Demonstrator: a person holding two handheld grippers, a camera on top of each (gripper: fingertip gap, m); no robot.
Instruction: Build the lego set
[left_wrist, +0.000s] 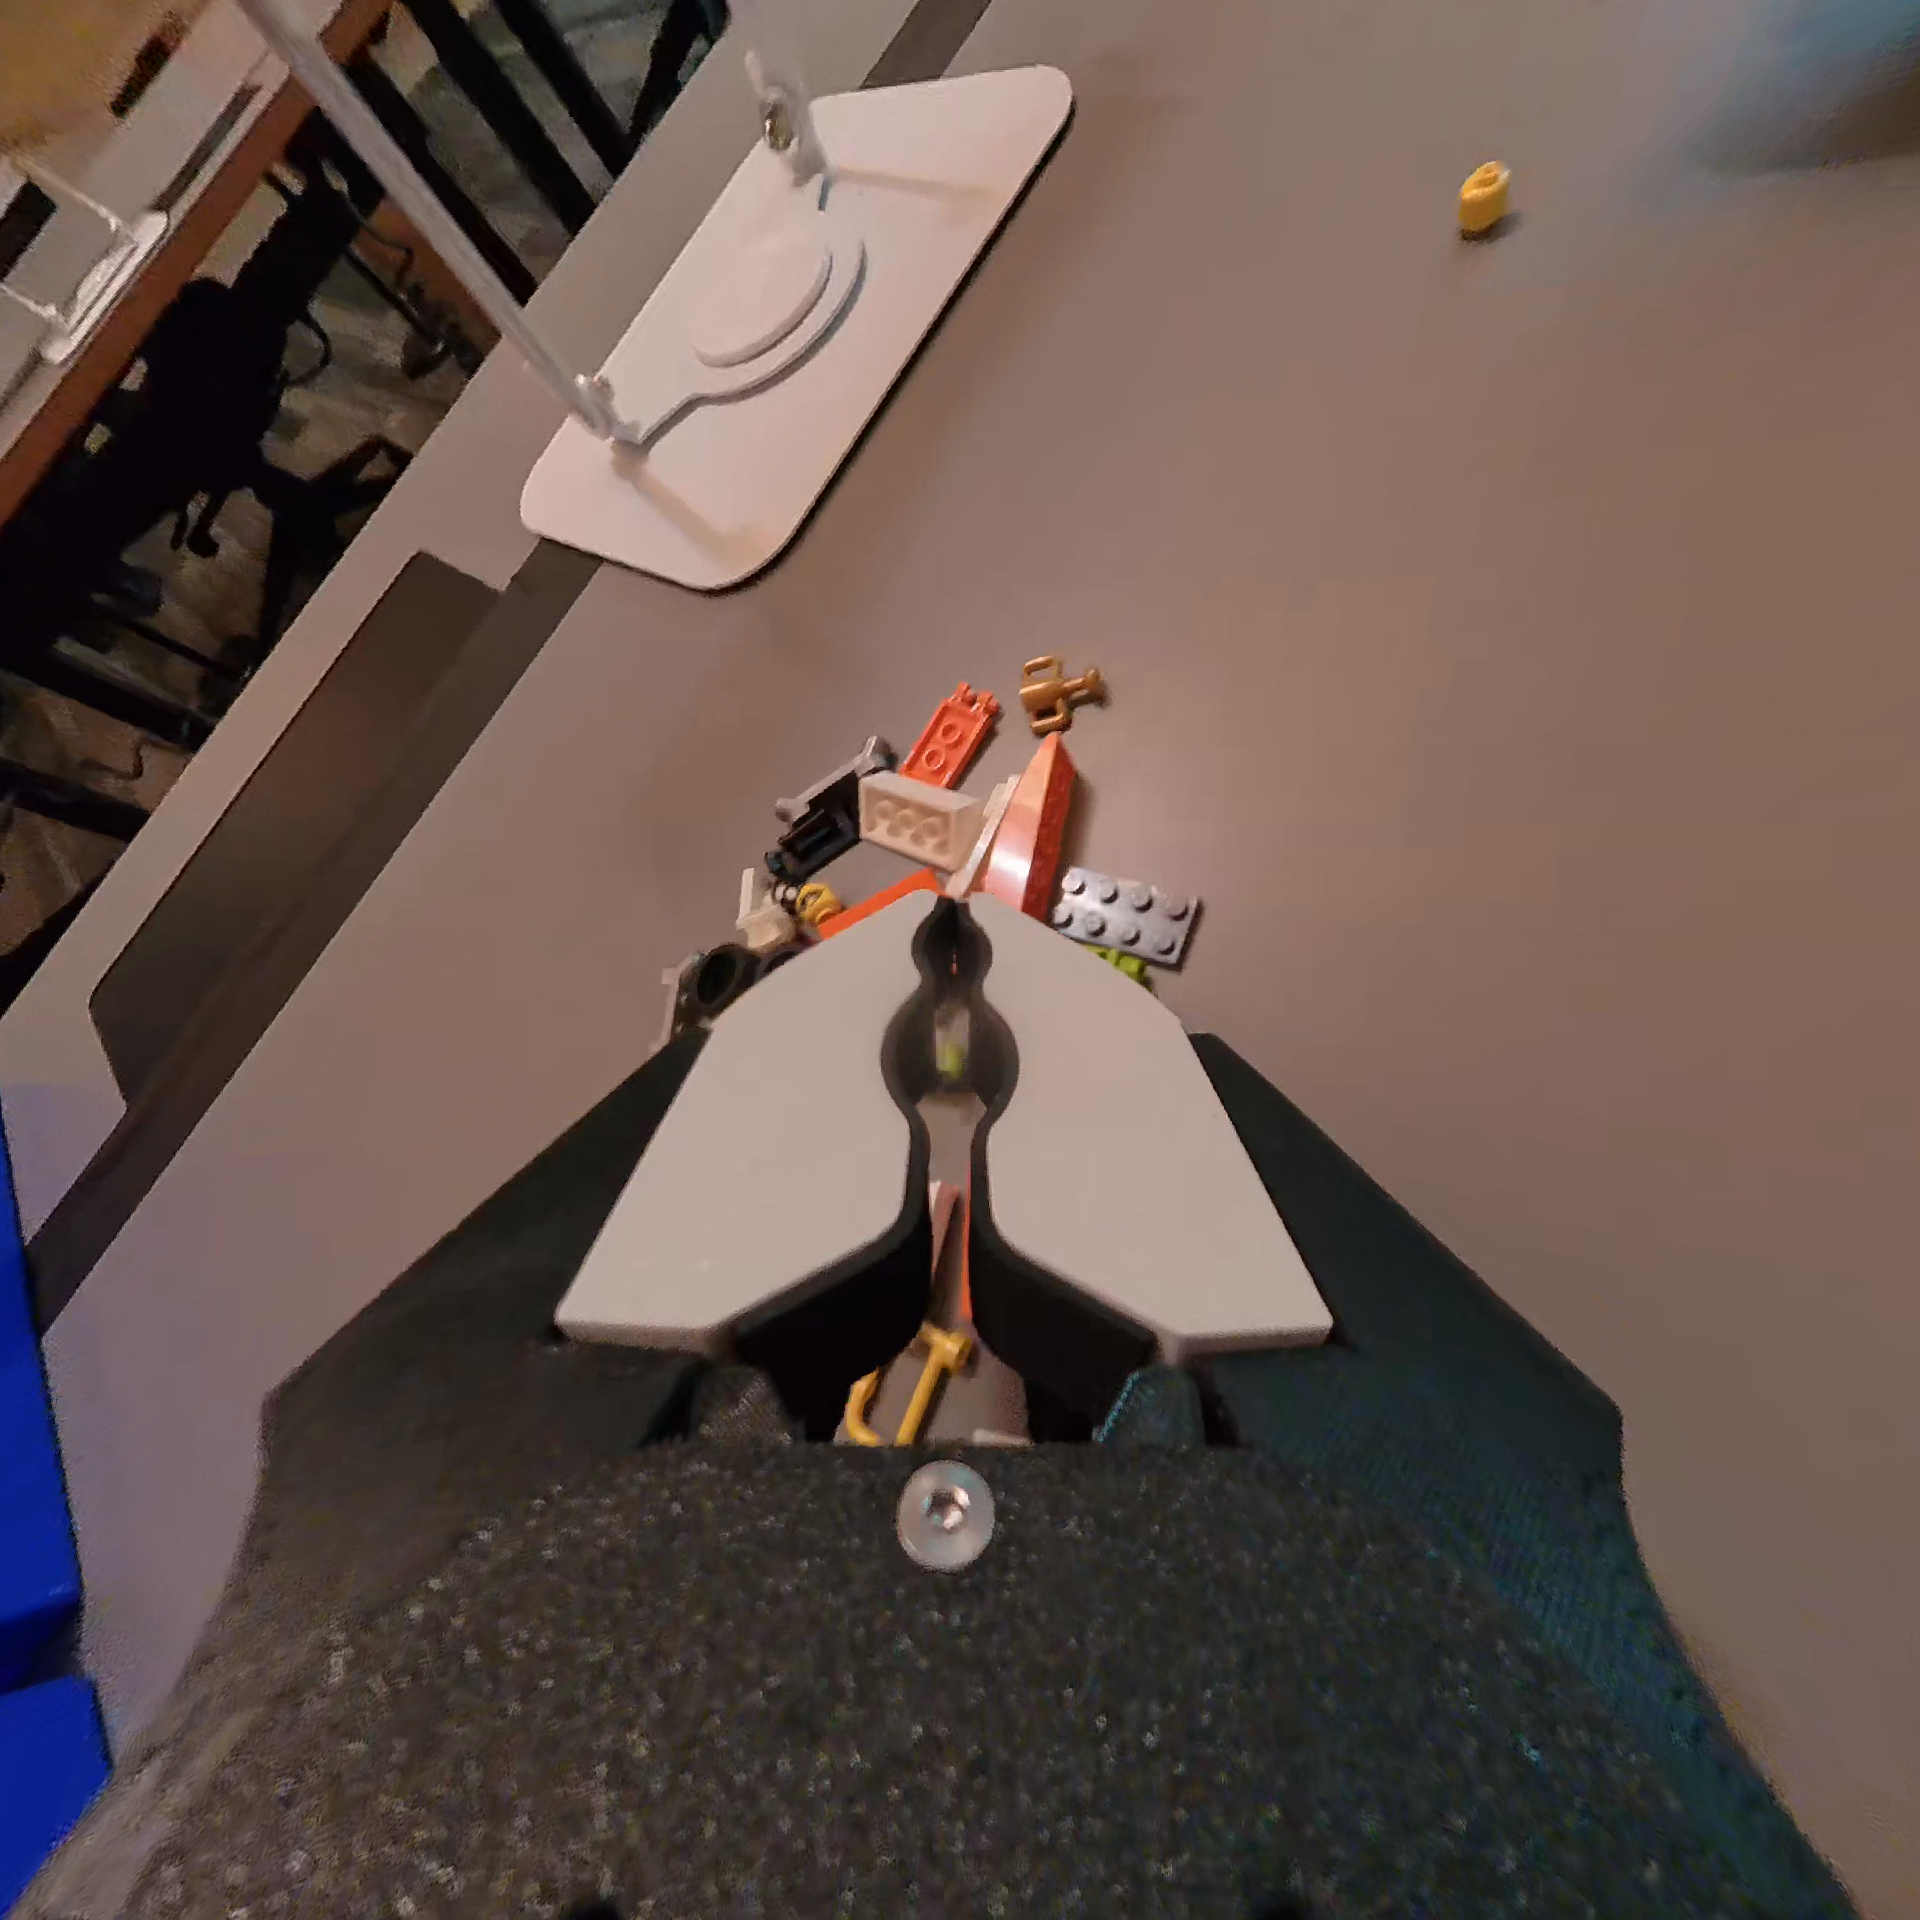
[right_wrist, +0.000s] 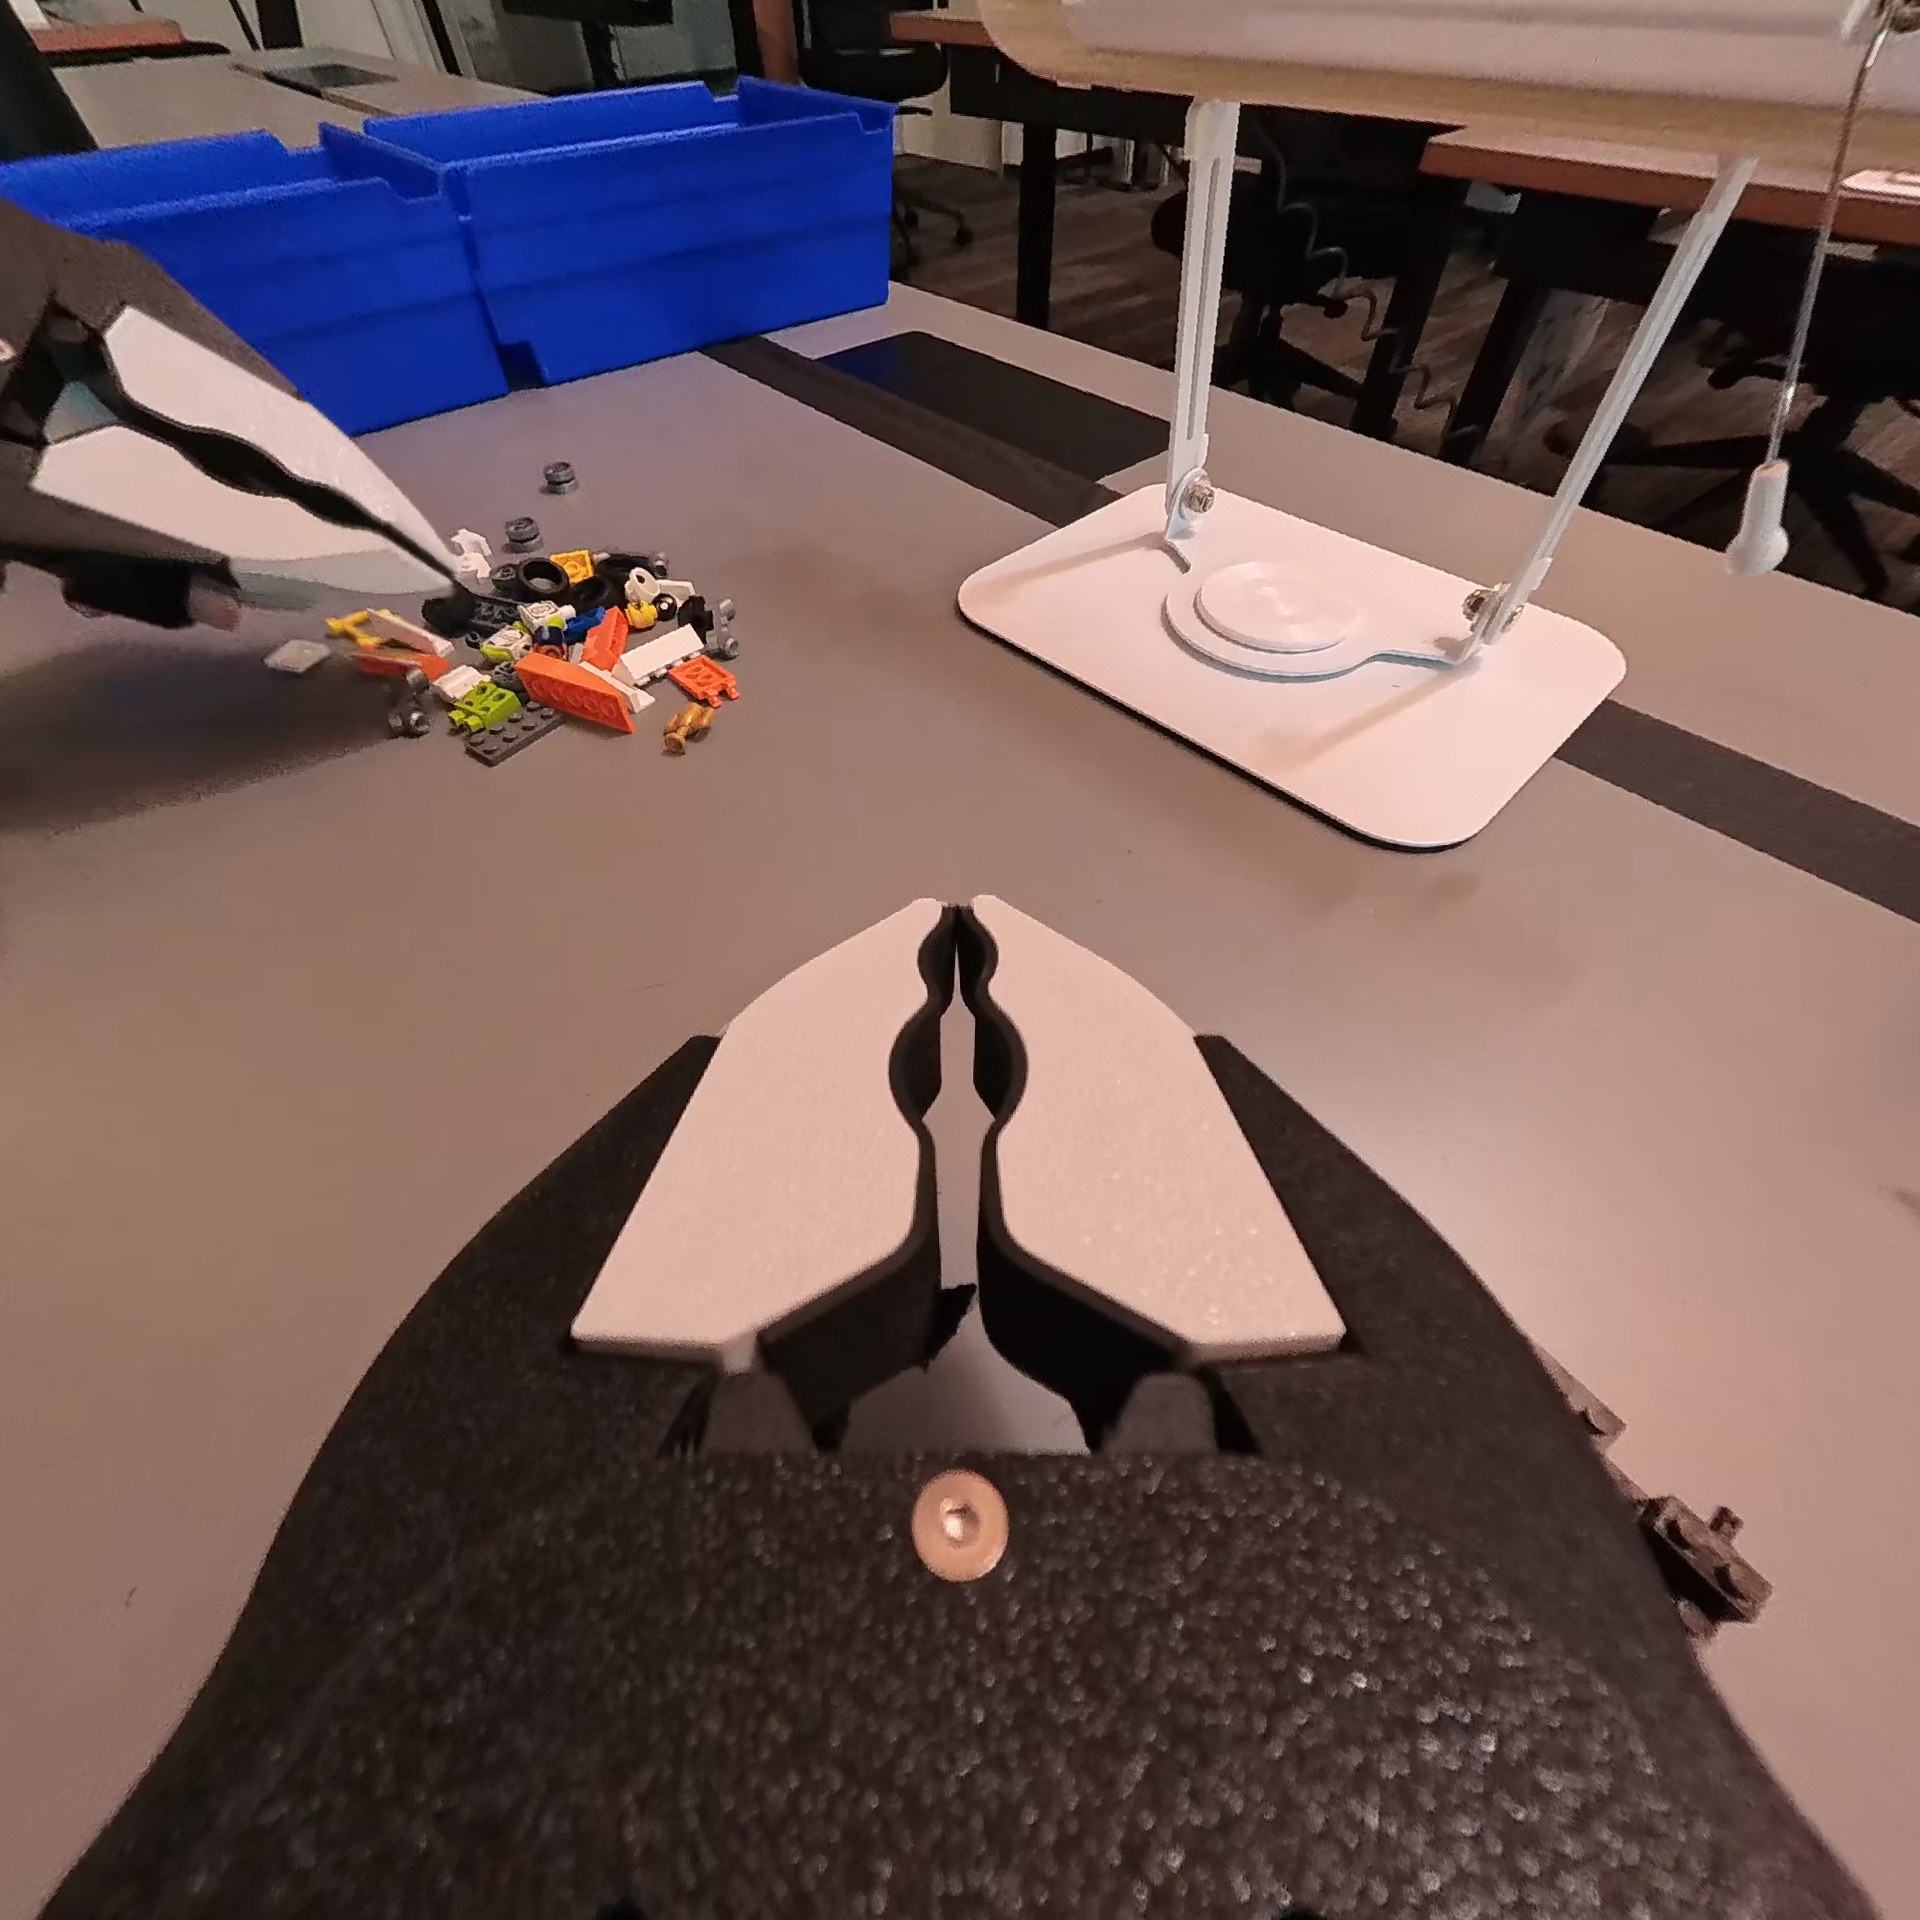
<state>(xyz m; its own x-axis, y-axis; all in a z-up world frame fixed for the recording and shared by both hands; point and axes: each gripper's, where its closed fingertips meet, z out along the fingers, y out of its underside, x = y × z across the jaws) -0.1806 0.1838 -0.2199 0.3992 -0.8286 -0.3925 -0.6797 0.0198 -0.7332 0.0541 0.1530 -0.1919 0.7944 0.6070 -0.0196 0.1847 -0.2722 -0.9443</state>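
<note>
Hovering with jaws closed, tip over the lego pile (right_wrist: 561, 649) at ten o'clock on the grey bench (right_wrist: 935, 790): left tool (right_wrist: 449, 569); whether pinching a piece, cannot tell. Sitting behind, at eleven: blue bins (right_wrist: 468, 229). Pointing at bare bench at centre, jaws closed on nothing: right tool (right_wrist: 958, 914). Standing at two o'clock: white stand (right_wrist: 1351, 727).

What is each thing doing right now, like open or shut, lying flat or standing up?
Left gripper: shut, fingers down in the pile.
Right gripper: shut, empty, above bare table.
Lego pile: loose, unbuilt.
Dark grey plate: lying flat, studs up.
Yellow piece: alone, apart from the pile.
Blue bins: open tops, side by side.
White stand: upright on its base.
</note>
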